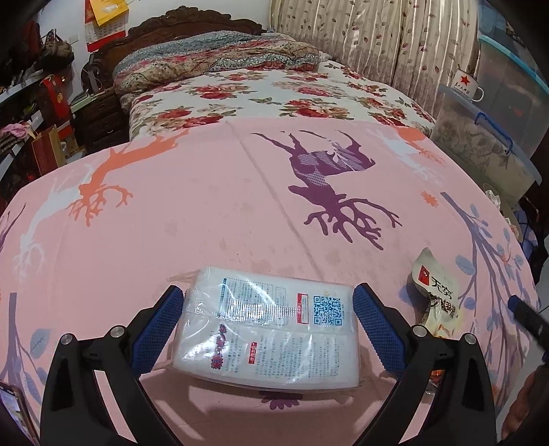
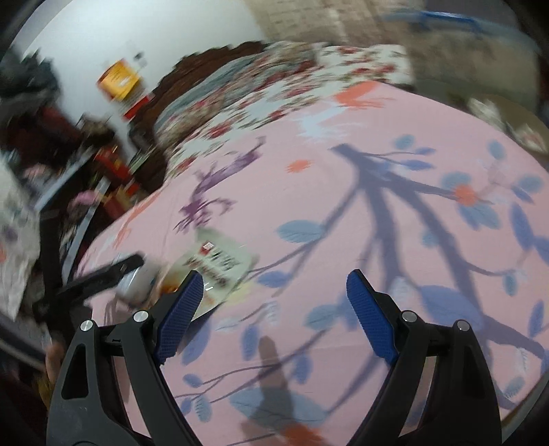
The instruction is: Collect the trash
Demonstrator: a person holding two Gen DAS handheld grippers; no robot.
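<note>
A white plastic-wrapped pack [image 1: 271, 329] with printed text and a QR code sits between the blue pads of my left gripper [image 1: 269, 290]. The gripper is shut on its two sides and holds it just above the pink bedsheet [image 1: 206, 212], with a shadow under it. A crumpled snack wrapper [image 1: 437, 291] lies on the sheet to the right of the pack. In the blurred right wrist view, my right gripper [image 2: 274, 274] stands open over the sheet with nothing between its fingers. The snack wrapper [image 2: 219, 260] lies just left of its left finger. The left gripper [image 2: 103, 278] shows beyond it.
The bed runs back to a floral quilt [image 1: 267, 92] and a dark wooden headboard [image 1: 192, 24]. Clear storage bins [image 1: 487, 137] with an enamel mug [image 1: 466, 85] on them stand at the right. Bags and shelves [image 1: 44, 137] crowd the left. A phone [image 1: 13, 411] lies at the lower left.
</note>
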